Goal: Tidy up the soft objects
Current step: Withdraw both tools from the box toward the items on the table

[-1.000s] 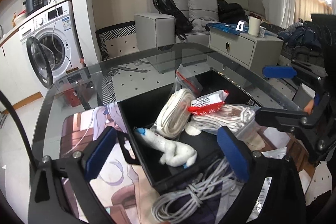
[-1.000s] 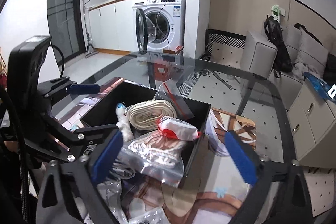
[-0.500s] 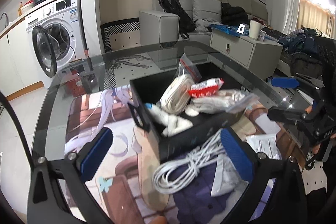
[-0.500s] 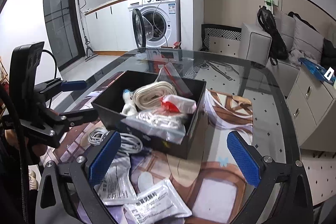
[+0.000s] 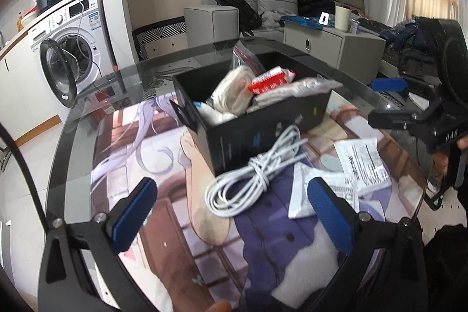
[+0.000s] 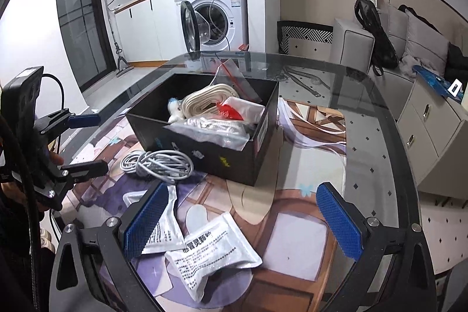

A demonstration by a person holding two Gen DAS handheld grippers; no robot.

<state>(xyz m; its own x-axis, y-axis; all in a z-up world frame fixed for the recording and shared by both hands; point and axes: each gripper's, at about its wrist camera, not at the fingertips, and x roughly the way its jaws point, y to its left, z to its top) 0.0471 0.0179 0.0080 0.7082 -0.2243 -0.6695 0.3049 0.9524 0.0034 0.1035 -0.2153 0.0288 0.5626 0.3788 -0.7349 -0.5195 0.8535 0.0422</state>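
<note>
Glass table (image 6: 377,119), round and covered by a printed mat (image 6: 301,233), is seen in a living room with a washer (image 6: 216,13) behind. On the mat stands a black box (image 6: 204,154), already filled with a rope coil (image 6: 204,98), a red-and-white packet (image 6: 234,110) and a bagged cord (image 6: 210,127).

Outside the box, touching its near wall, a bundled white cable (image 5: 251,177) is found. Two flat white pouches (image 6: 216,250) lie nearer the table edge, beside the cable.

The left gripper (image 5: 234,212) is held fully open, with nothing between its pads; the cable lies just ahead of it and is roughly centred in the gap. The bundle's long axis runs from near-left to far-right in the left view, its tied waist at the middle and its far end pointing at the box wall. It therefore lies slantwise to the line between the pads, not square across it.

The right gripper (image 6: 242,218) is also spread wide and empty. The pouches lie under and just ahead of its left pad, off to that side, so it is judged the nearer hand for them, while the cable is best reached by the left.
</note>
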